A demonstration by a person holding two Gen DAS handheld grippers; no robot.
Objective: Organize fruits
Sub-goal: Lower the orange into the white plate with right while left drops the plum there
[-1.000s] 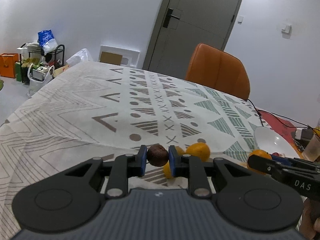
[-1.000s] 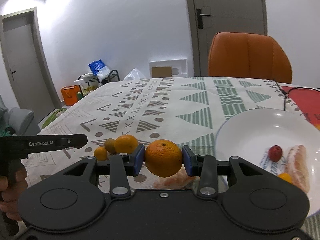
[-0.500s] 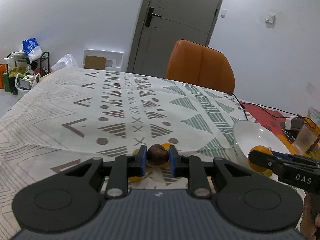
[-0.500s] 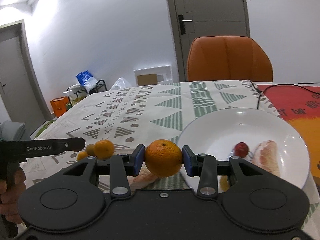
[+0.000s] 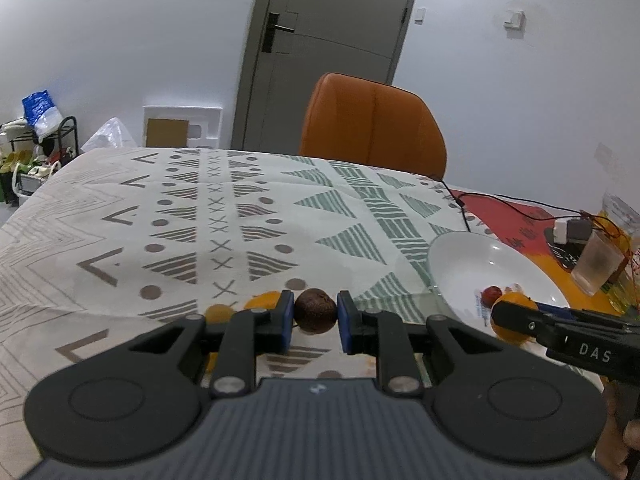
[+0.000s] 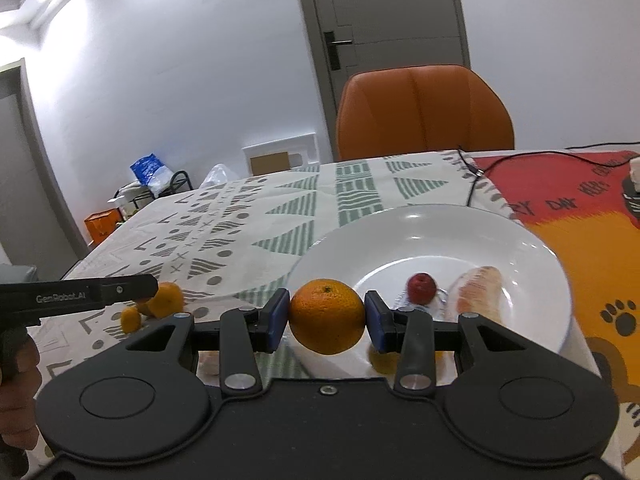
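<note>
My left gripper (image 5: 315, 322) is shut on a small brown round fruit (image 5: 315, 310), held above the patterned tablecloth. My right gripper (image 6: 327, 318) is shut on an orange (image 6: 327, 315), held over the near left rim of the white plate (image 6: 440, 224). The plate holds a small red fruit (image 6: 421, 287) and a peeled pinkish fruit piece (image 6: 478, 292). Two small oranges (image 6: 168, 300) lie on the cloth to the left. In the left wrist view the plate (image 5: 464, 264) is at the right, with my right gripper (image 5: 516, 316) over it.
An orange chair (image 5: 374, 126) stands behind the table. A black cable (image 5: 500, 204), a plastic cup (image 5: 596, 264) and a charger lie on the red-orange mat at the right. A rack with bags (image 5: 36, 140) stands on the floor at the far left.
Both grippers have moved right towards the plate with their fruits. The orange now hangs over the plate's near rim. The loose oranges have slid to the left in both views.
</note>
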